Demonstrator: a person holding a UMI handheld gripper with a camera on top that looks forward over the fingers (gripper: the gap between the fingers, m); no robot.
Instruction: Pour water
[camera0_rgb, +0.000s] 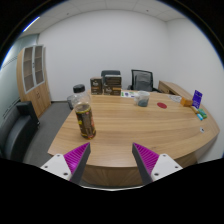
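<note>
Gripper view shows your gripper (110, 160) spread wide and empty, the bottle (83, 113) standing on the table (150, 125) ahead-left of your fingers, so you likely steer left to grasp it.

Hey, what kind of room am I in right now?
Probably an office or small meeting room: a long wooden table, black office chairs at its far end, and a wooden cabinet by the wall. A bottle stands ahead of the open hand-held gripper.
</note>
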